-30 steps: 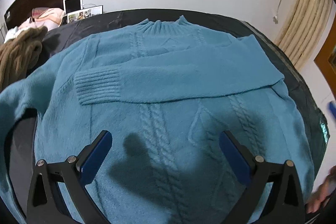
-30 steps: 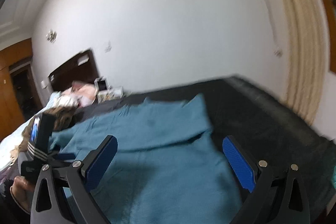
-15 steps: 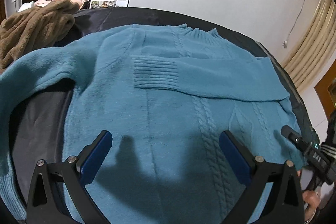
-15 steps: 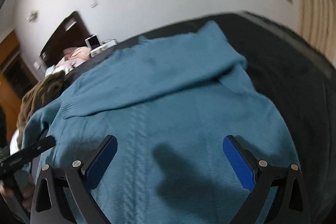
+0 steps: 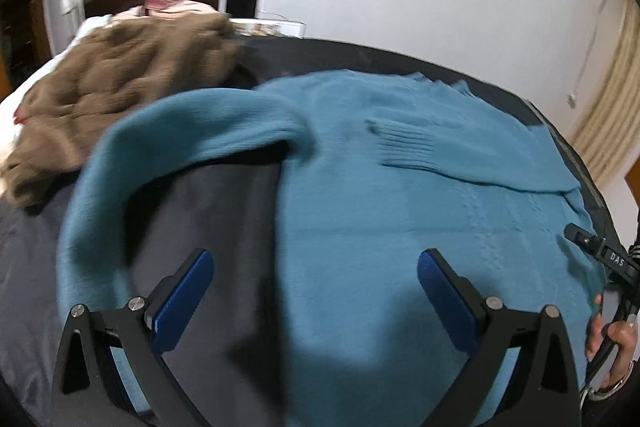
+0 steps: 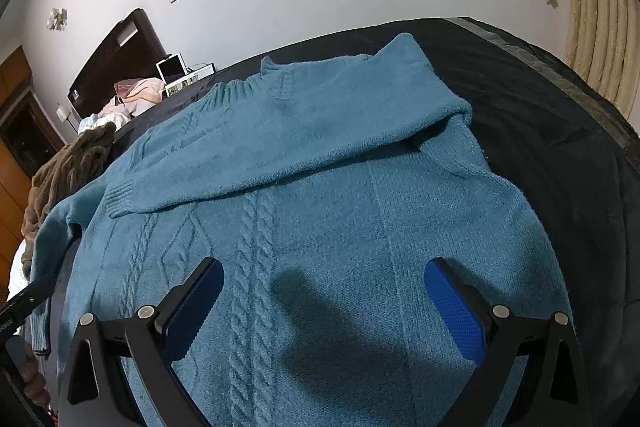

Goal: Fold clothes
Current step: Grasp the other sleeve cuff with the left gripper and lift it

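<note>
Start at your far left: the brown knit throw (image 5: 120, 83) sits heaped at ten o'clock in the left wrist view, off the work area, so leave it alone. Just right of it, the blue sweater's (image 6: 340, 219) unfolded sleeve (image 5: 132, 163) arcs from eleven o'clock down to eight o'clock, draped over the dark bed cover (image 5: 224, 227) with a bare gap between it and the sweater's body. That sleeve looks like your step in hand.

Your left gripper (image 5: 316, 291) hovers with its jaws spread wide and nothing between them, pointed at the edge where cover meets the body at six o'clock. Swing it toward eight o'clock and take the sleeve near its lower end, not mid-arm, so the whole length follows when you carry it across. Lay it level across the chest so it mirrors the other sleeve.

Moving right, the other sleeve (image 6: 280, 151) already lies folded across the chest, its ribbed cuff (image 6: 118, 201) at nine o'clock in the right wrist view. Avoid dragging over it.

Your right gripper (image 6: 324, 303) also stands wide open and empty above the cable-knit front, near six o'clock. Judging from here, it could pin the body while the left pulls, since this soft knit will likely slide on the smooth cover.
</note>
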`<state>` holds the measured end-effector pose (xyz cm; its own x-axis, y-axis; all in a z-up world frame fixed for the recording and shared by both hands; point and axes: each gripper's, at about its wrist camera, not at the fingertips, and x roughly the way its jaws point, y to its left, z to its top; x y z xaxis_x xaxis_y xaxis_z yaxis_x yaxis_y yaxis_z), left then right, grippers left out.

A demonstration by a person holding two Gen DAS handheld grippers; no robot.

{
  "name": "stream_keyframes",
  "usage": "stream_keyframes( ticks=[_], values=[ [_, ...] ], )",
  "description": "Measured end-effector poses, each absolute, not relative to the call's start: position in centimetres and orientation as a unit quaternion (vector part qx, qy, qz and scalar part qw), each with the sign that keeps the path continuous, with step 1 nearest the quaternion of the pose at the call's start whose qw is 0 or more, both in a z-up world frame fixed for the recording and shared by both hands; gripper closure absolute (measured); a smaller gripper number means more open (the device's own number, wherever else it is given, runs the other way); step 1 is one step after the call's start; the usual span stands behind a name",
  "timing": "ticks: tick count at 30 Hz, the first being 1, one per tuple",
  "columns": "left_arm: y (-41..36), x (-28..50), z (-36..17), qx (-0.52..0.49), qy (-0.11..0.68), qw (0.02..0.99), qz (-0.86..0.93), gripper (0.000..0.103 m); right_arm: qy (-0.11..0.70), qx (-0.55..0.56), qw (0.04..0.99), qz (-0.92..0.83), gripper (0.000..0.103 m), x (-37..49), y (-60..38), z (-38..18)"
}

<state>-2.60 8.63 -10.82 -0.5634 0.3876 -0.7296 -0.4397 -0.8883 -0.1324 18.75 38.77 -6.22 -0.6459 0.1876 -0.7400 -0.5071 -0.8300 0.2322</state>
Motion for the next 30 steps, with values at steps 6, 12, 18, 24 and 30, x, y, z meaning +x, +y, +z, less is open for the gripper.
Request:
stream_keyframes(
  ticks=[6, 12, 18, 24, 30],
  values=[
    [0.7, -3.7, -10.8, -0.393, -0.016, 0.178, 0.902, 0.001, 0.215, -0.371, 0.198, 0.881, 0.001, 18.7, 38.7, -6.2],
    [-3.0, -6.2, -11.2, -0.393, -0.052, 0.138, 0.908, 0.001, 0.213, -0.372, 0.200, 0.881, 0.001, 18.7, 38.6, -6.3],
    [-3.5, -8.0, -12.2, -0.398, -0.030, 0.108, 0.910, 0.001, 0.210, -0.375, 0.202, 0.880, 0.001, 18.6, 38.6, -6.3],
    [-3.0, -9.8, -14.4, -0.459, -0.054, 0.139, 0.876, 0.087, 0.212, -0.374, 0.200, 0.881, 0.001, 18.7, 38.8, -6.3],
    [-4.3, -10.7, -10.2, -0.424, -0.119, 0.142, 0.887, 0.092, 0.219, -0.368, 0.196, 0.882, 0.001, 18.8, 38.9, -6.3]
  ],
)
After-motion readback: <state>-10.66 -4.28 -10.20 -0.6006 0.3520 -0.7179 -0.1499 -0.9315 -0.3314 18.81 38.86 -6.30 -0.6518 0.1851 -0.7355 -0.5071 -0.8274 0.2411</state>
